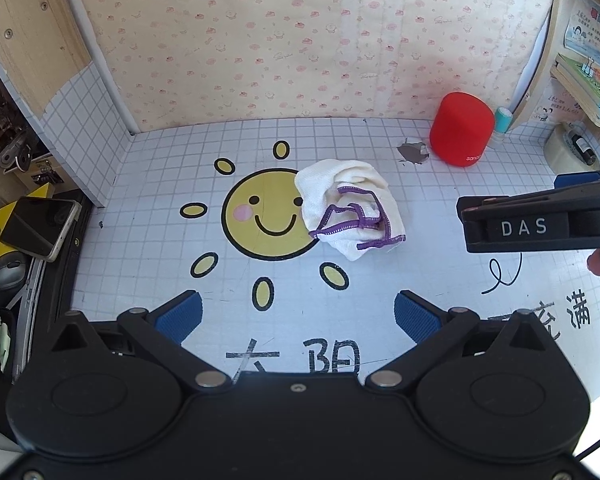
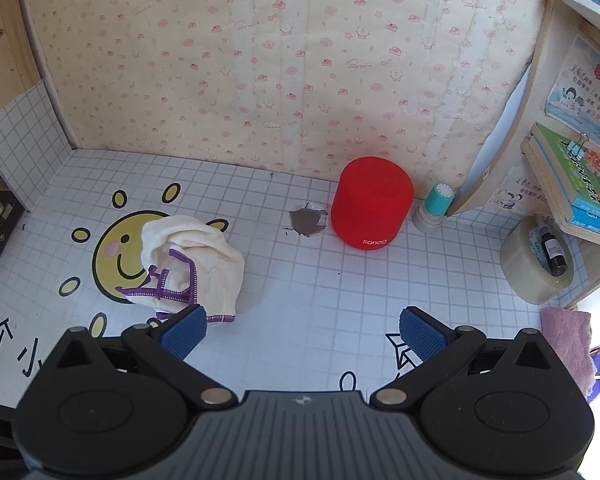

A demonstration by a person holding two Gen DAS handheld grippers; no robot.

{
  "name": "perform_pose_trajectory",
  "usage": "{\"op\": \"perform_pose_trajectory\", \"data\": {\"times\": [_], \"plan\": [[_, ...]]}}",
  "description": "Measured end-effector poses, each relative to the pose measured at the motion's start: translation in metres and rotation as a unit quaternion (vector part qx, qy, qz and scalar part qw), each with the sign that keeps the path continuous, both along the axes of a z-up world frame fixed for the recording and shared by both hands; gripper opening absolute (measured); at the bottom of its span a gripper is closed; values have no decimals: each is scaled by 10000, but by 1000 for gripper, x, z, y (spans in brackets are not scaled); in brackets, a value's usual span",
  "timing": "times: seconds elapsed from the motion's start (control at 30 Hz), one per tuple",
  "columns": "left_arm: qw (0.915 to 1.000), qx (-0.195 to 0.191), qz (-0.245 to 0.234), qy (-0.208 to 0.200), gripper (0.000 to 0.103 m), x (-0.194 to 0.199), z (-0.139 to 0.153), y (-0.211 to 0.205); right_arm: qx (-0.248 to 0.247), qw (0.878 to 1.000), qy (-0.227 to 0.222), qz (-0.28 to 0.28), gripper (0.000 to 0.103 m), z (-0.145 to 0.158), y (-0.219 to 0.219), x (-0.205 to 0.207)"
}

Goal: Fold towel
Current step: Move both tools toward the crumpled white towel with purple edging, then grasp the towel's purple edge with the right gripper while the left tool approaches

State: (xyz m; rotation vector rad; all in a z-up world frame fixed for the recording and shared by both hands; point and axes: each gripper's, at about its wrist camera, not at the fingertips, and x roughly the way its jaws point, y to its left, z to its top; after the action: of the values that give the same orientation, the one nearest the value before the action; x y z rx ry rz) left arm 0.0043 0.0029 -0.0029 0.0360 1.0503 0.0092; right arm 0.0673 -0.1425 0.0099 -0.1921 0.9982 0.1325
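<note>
A cream towel (image 1: 346, 204) with purple stitched edging lies crumpled in a heap on the tiled mat, partly over the yellow sun face (image 1: 260, 216). In the right wrist view the same towel (image 2: 204, 264) sits at the left, just beyond the left blue pad. My left gripper (image 1: 298, 316) is open, held back from the towel with nothing between its fingers. My right gripper (image 2: 302, 330) is open too, to the right of the towel and empty. The right gripper's black body (image 1: 540, 224) shows side-on at the right edge of the left wrist view.
A red cylindrical speaker (image 2: 372, 204) stands at the back near the wall, a torn patch (image 2: 306, 222) in the mat beside it. A teal stamp (image 2: 436, 204), a tape roll (image 2: 536, 260) and a pink cloth (image 2: 568, 336) are at right. A phone (image 1: 40, 226) lies off the mat at left.
</note>
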Motion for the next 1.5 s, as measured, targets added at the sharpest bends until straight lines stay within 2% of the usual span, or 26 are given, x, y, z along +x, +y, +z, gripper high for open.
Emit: {"op": "perform_pose_trajectory", "data": {"times": [0.23, 0.33, 0.47, 0.6, 0.7, 1.0, 1.4, 1.47, 1.5], "plan": [[10000, -13, 37, 23, 102, 1, -1, 1, -20, 10000, 44, 21, 103, -3, 0, -1], [10000, -27, 41, 34, 102, 2, -2, 2, -33, 9999, -73, 116, 103, -4, -6, 0], [9999, -122, 101, 30, 102, 1, -4, 6, 257, 9995, -143, 151, 103, -2, -13, -1], [10000, -10, 56, 24, 102, 2, -6, 4, 609, 9978, -53, 252, 103, -4, -16, 0], [10000, 12, 27, -27, 102, 3, -4, 3, 684, 9973, -38, 257, 103, -4, -15, 2], [9999, 56, 115, -43, 102, 3, -3, 3, 525, 9967, -263, 554, 103, 0, -2, 4], [9994, -57, 331, 11, 102, 2, -7, 10, 709, 9963, -321, 360, 103, 1, -13, 7], [9994, -16, 351, 17, 100, 3, -8, 10, 746, 9960, -361, 332, 95, 1, -14, 6], [9994, -3, 350, 20, 96, 3, -8, 10, 772, 9959, -333, 341, 91, 1, -14, 6]]}}
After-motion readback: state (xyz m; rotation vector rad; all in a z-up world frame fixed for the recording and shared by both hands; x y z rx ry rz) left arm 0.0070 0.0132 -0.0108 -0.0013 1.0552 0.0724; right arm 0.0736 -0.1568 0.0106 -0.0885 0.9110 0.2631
